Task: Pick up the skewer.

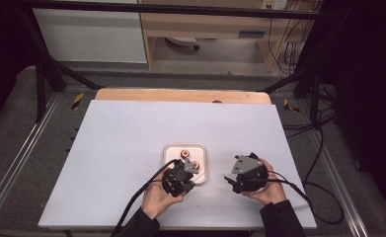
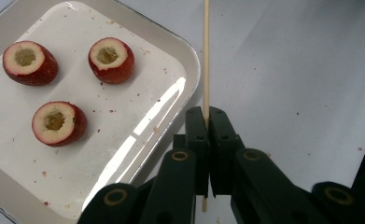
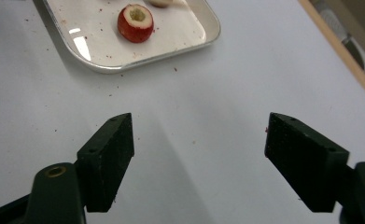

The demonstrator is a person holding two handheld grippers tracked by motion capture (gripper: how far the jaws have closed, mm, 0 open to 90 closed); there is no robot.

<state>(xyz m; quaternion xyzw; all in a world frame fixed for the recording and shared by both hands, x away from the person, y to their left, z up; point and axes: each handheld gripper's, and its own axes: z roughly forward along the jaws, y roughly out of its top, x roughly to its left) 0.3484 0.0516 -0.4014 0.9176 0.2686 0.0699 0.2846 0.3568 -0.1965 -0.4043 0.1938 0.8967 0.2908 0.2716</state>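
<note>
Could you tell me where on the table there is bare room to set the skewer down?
The white table top lies bare left of the tray, behind it up to the wooden strip, and on the right toward the table's edge. It is crowded at the tray, with cored fruit, and around the left hand-held gripper, which clamps the skewer.

Three fruits (image 2: pixel 59 122) in tray (image 2: pixel 189 60), skewer (image 2: pixel 206 56) beside.

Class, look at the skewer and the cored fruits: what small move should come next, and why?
Probably the right tool, open and empty, should reach for a cored fruit in the tray, since the left tool already pinches the skewer, which is bare.
</note>
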